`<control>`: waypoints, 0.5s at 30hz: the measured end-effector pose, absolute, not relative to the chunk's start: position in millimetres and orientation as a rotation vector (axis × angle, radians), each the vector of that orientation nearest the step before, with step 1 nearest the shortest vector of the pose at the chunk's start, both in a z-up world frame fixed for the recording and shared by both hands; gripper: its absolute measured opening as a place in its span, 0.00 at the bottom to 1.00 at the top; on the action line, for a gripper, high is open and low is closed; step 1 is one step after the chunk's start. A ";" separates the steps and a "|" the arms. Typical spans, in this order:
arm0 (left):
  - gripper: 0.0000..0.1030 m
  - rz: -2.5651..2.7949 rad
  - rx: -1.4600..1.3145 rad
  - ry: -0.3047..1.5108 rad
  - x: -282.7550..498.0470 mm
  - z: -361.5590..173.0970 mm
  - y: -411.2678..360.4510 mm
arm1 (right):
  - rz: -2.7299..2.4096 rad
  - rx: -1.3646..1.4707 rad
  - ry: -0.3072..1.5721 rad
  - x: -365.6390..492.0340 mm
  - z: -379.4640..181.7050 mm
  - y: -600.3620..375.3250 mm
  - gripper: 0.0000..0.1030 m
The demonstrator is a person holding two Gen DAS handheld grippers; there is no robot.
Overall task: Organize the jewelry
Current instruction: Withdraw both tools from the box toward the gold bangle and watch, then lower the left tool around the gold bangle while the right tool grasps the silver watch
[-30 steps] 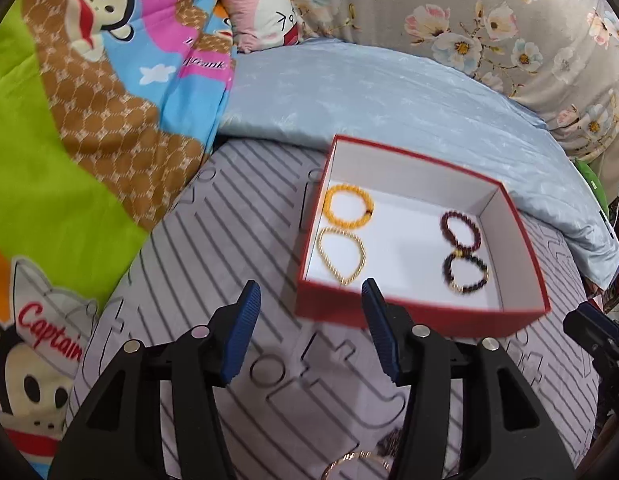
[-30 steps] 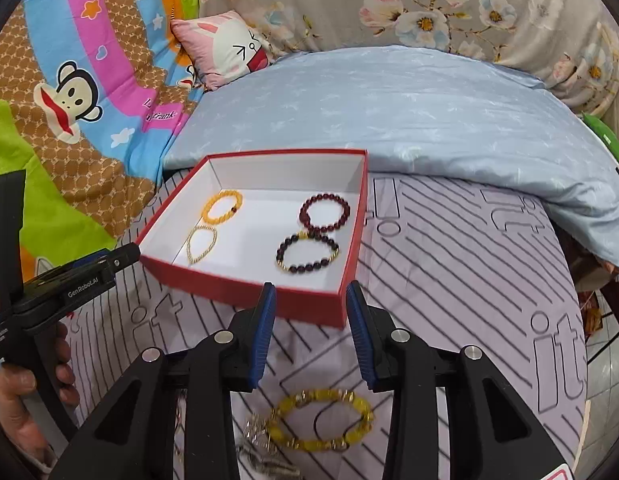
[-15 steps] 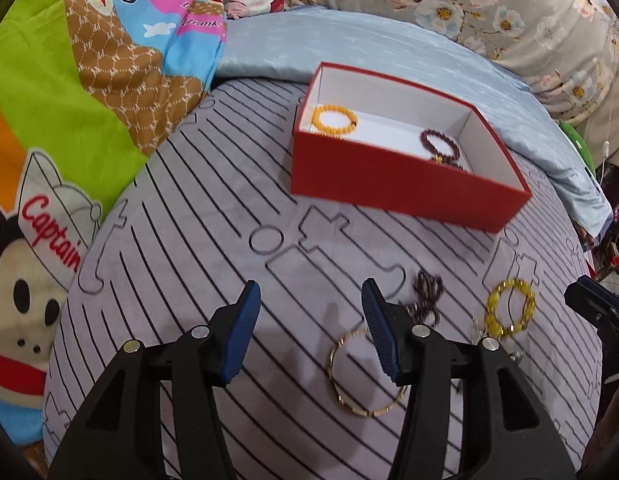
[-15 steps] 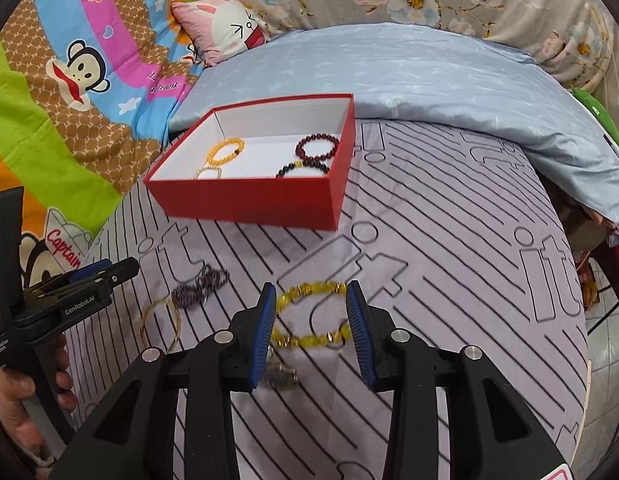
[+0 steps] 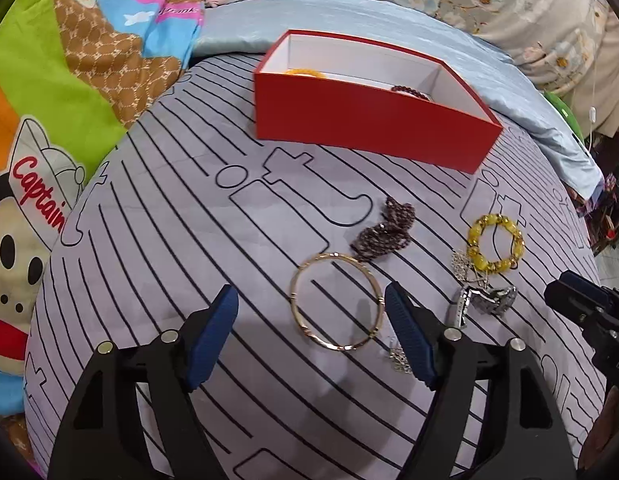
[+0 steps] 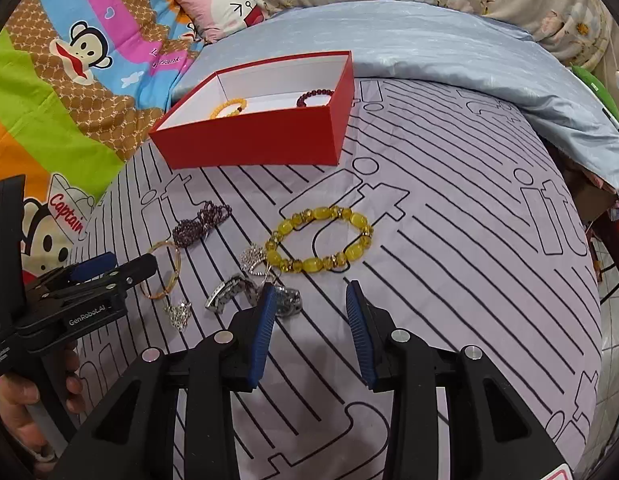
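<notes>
On the striped grey sheet a gold bangle (image 5: 341, 346) lies just beyond my left gripper (image 5: 309, 296). Its jaws are opening and straddle the bangle without touching it. A yellow bead bracelet (image 6: 309, 266) lies ahead of my right gripper (image 6: 310, 289), which is open with nothing between its fingers. A purple bead strand (image 5: 383, 228), a silver watch (image 6: 233, 292) and small silver pendants (image 6: 179, 314) lie between the two grippers. The red box (image 5: 369, 132) stands farther back, with an orange bracelet (image 6: 229, 106) and a dark red one (image 6: 315, 96) showing over its wall.
A pale blue quilt (image 6: 429, 44) is bunched behind the box. A colourful cartoon blanket (image 5: 49, 100) covers the left side. A hand (image 6: 25, 400) holds the left gripper at the lower left of the right wrist view. The bed's edge drops off at the right.
Both grippers have pulled back from the box and come down over the loose jewelry. The left jaws stand wider than before. The right jaws keep the same gap.
</notes>
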State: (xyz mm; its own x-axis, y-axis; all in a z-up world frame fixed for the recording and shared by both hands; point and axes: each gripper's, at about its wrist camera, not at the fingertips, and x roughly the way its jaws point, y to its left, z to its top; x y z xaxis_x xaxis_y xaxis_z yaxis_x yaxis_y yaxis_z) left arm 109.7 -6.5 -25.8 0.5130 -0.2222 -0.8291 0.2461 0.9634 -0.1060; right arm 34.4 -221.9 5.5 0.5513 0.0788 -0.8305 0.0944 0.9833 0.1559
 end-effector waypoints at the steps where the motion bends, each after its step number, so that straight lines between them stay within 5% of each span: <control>1: 0.70 -0.284 0.031 0.997 110.2 -27.3 -9.2 | -0.008 0.192 0.993 33.4 3.9 -221.6 0.35; 12: 0.71 -0.258 0.109 0.992 110.7 -44.3 -27.9 | 0.006 0.194 1.006 32.0 -0.5 -217.6 0.35; 15: 0.63 -0.259 0.124 0.980 109.1 -44.0 -28.4 | 0.013 0.194 1.014 33.0 -3.0 -215.9 0.35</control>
